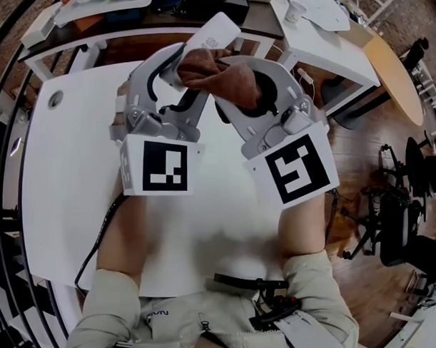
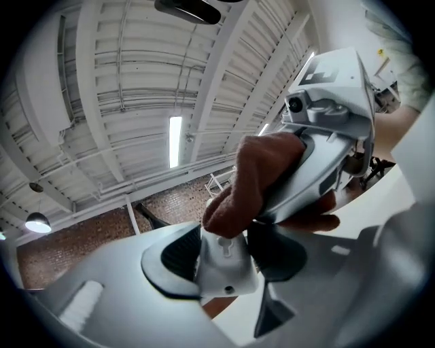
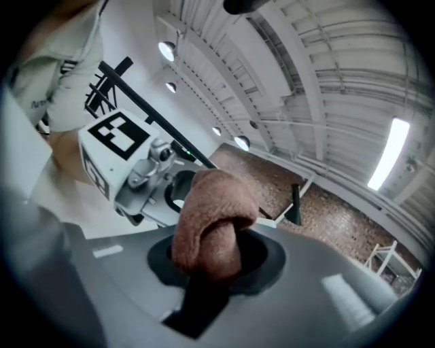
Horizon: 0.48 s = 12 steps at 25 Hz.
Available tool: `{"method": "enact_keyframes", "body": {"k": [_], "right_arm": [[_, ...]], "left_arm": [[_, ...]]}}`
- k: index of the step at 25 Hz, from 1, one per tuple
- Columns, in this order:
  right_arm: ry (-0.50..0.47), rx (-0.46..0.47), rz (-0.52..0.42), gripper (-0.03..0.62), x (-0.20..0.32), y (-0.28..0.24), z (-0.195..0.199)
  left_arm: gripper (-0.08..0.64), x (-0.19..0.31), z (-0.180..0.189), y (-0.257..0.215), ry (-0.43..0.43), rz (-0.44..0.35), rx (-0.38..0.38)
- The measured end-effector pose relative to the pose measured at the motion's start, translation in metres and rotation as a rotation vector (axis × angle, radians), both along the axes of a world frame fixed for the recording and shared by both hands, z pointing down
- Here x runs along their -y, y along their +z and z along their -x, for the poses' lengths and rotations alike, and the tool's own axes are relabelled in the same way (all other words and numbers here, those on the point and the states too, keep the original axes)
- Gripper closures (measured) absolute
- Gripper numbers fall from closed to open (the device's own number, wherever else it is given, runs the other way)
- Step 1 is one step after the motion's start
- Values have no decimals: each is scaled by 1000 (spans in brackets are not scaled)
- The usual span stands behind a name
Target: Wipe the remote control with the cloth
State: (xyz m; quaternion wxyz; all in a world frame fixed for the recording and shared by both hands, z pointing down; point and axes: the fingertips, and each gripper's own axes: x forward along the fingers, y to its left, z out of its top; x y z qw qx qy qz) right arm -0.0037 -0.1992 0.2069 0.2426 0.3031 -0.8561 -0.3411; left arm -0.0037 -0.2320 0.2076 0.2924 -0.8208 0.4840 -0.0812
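Note:
Both grippers are raised above the white table (image 1: 68,182). A white remote control (image 1: 212,36) sticks up out of my left gripper (image 1: 173,68), whose jaws are shut on its lower end. In the left gripper view the remote's butt end (image 2: 228,262) sits between the dark pads of that gripper (image 2: 228,268). My right gripper (image 1: 254,79) is shut on a bunched brown cloth (image 1: 222,77), which presses against the remote. The cloth (image 3: 211,217) fills the jaws of the right gripper (image 3: 207,262) in its own view. The cloth (image 2: 251,177) covers the remote's upper part in the left gripper view.
A cable grommet (image 1: 55,100) sits in the table's far left corner. Behind the table stands a cluttered dark desk (image 1: 127,12). Another white table (image 1: 328,48) and a wooden tabletop (image 1: 394,74) are at upper right, and a black office chair (image 1: 409,231) stands at right.

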Motion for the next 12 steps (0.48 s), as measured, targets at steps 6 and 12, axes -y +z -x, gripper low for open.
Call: {"method": "enact_keyframes", "body": {"k": [6,12], "right_arm": [[0,76,-43,514,-4,-20,-10],[233,437,-196,512,13,-81,-74]], "left_arm": [[334,-7,-4,-8,43,-22,3],[334,-16,-11,-19,185,24,-145]]}}
